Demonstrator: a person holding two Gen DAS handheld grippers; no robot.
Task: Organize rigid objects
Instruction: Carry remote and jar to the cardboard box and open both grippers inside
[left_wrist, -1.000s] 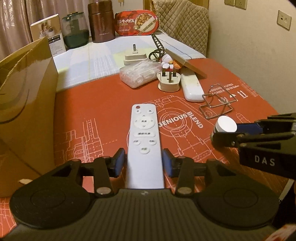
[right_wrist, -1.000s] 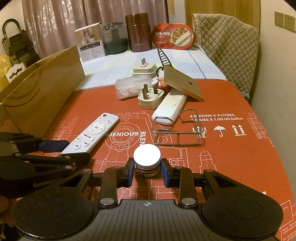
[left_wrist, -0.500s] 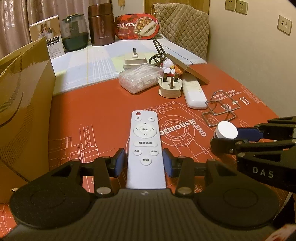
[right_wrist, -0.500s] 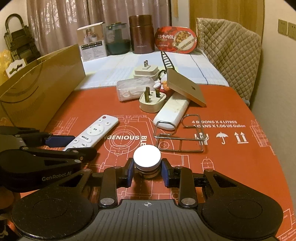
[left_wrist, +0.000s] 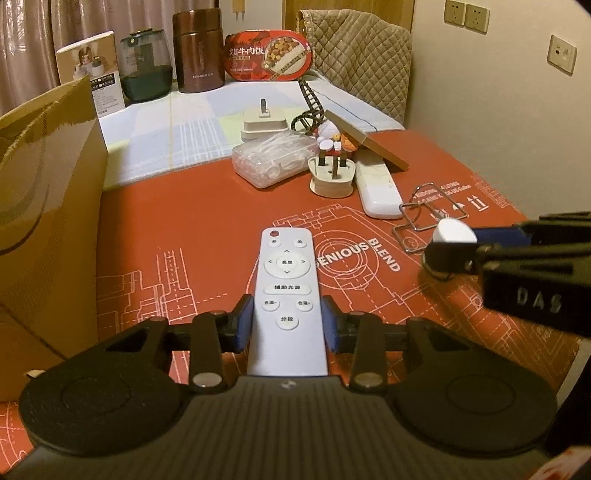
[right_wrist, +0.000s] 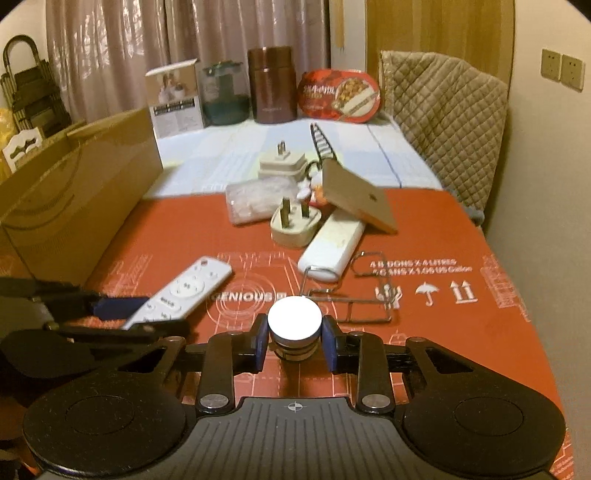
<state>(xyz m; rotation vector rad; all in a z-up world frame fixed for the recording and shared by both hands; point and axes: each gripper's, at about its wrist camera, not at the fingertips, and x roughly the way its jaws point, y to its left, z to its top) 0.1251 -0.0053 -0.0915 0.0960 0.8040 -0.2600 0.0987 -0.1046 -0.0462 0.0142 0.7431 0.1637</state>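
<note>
My left gripper (left_wrist: 287, 325) is shut on a white remote control (left_wrist: 287, 280), which it holds by its lower half above the red mat; it also shows in the right wrist view (right_wrist: 181, 290). My right gripper (right_wrist: 294, 338) is shut on a small jar with a white lid (right_wrist: 294, 319), lifted off the mat. The jar also shows in the left wrist view (left_wrist: 453, 232), to the right of the remote. The two grippers are side by side, apart.
A brown paper bag (left_wrist: 44, 206) stands at the left. Farther back on the red mat (right_wrist: 443, 221) lie a wire rack (right_wrist: 349, 295), a white power bank (right_wrist: 332, 245), a beige plug (right_wrist: 293, 227), a clear plastic box (left_wrist: 275, 160) and a tilted wooden board (right_wrist: 356, 201). Jars and boxes stand at the far edge.
Both grippers have risen and drawn back a little, carrying the remote and the jar. The objects on the mat look farther below.
</note>
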